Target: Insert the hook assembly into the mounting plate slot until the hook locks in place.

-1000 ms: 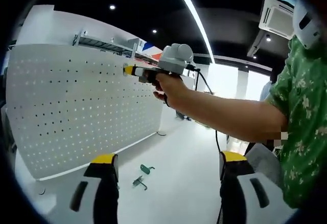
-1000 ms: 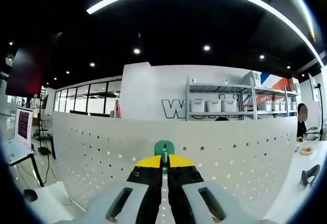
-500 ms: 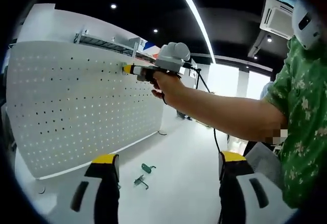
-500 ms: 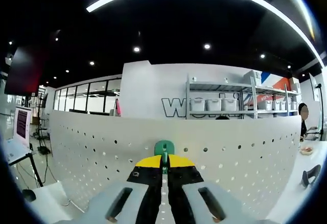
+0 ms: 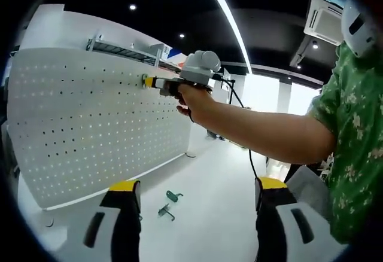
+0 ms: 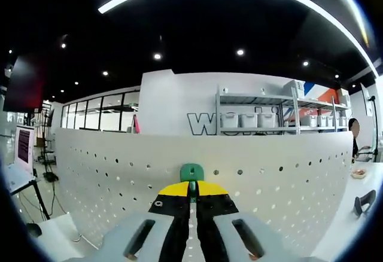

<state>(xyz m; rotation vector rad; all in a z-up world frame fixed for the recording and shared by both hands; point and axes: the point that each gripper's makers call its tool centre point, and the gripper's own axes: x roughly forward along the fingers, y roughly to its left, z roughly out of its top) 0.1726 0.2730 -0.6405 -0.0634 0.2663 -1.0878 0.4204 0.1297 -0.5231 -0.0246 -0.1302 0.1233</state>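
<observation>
A green hook (image 6: 192,172) sits pinched between the closed jaws of the right gripper (image 6: 192,191), its rounded end poking just past the yellow jaw tips and pointing straight ahead at the white pegboard (image 6: 269,178). The hook's long axis runs along the jaws, square-on to the board, so the coming push looks to be straight forward into one of the holes near the board's upper edge. Whether the tip already touches the board cannot be told from the right gripper view.

From the left gripper view, the same right gripper (image 5: 157,82) is held out by the person's hand (image 5: 190,97) at the top of the pegboard (image 5: 90,124), its yellow tips right against or just short of the panel, with a speck of green at the very front. The right hand is plainly the nearer one to the work.

The left gripper (image 5: 194,199) hangs low and well back, its jaws spread wide apart with nothing between them. Between and beyond those jaws, two spare hooks (image 5: 169,204) lie on the white table (image 5: 215,196), near the foot of the board.
</observation>
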